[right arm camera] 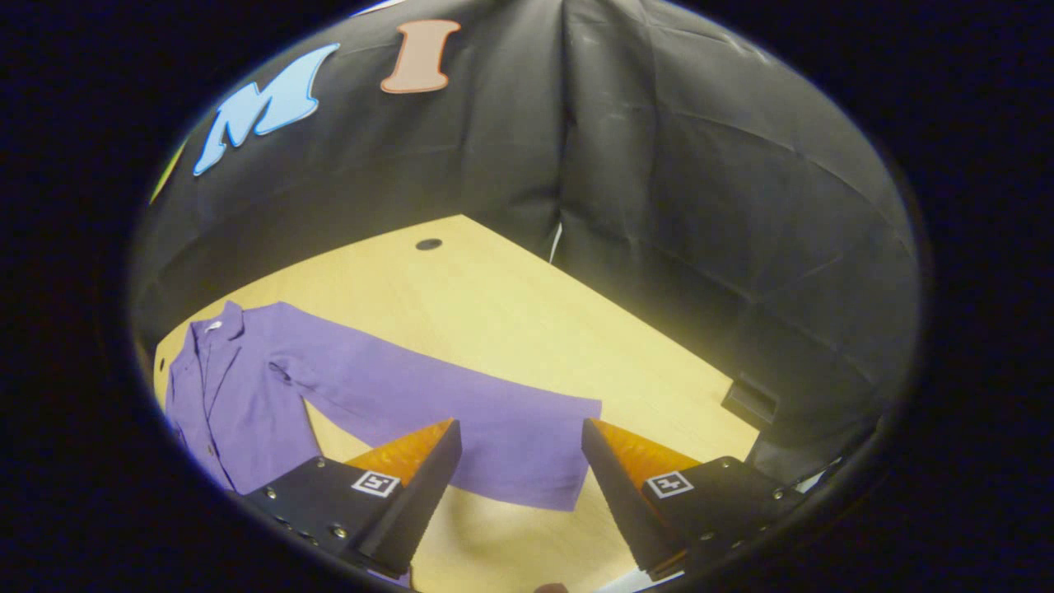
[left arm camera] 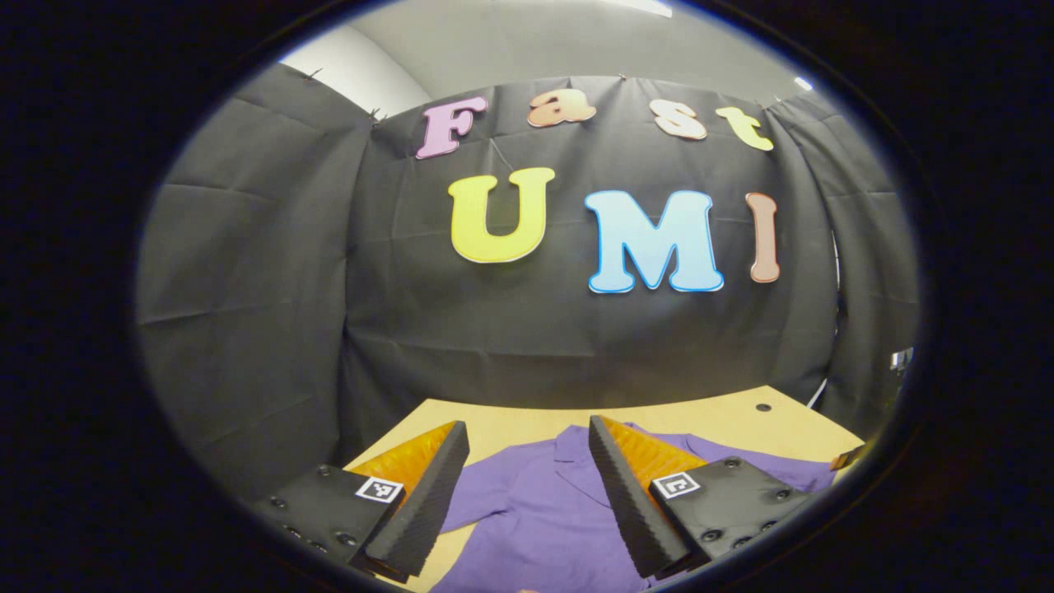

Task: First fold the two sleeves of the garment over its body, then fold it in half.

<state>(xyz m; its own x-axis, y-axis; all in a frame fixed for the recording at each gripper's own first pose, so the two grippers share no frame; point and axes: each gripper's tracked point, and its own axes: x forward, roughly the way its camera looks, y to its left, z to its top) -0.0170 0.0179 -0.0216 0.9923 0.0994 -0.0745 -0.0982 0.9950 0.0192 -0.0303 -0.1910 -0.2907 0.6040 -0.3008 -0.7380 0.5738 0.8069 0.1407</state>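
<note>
A purple long-sleeved shirt of thin woven cloth, with a pointed collar and a buttoned front placket, lies flat and face up on a pale yellow wood-grain table. Its fabric is smooth, with a few soft creases near the armpit. One sleeve stretches straight out from the shirt's body, its squared cuff end lying flat on the tabletop.

In the right gripper view, the right gripper hangs above that cuff with its two wedge-shaped fingers spread wide, touching nothing. In the left gripper view, the left gripper hovers over the shirt's collar and chest, its ribbed fingers likewise held wide apart and holding nothing.

Beyond the shirt, the table carries a small round dark hole near its far edge. Creased black cloth hangs as the booth's wall behind and beside the table, meeting in a vertical corner fold past the hole. Above the cloth, a pale grey ceiling shows.
</note>
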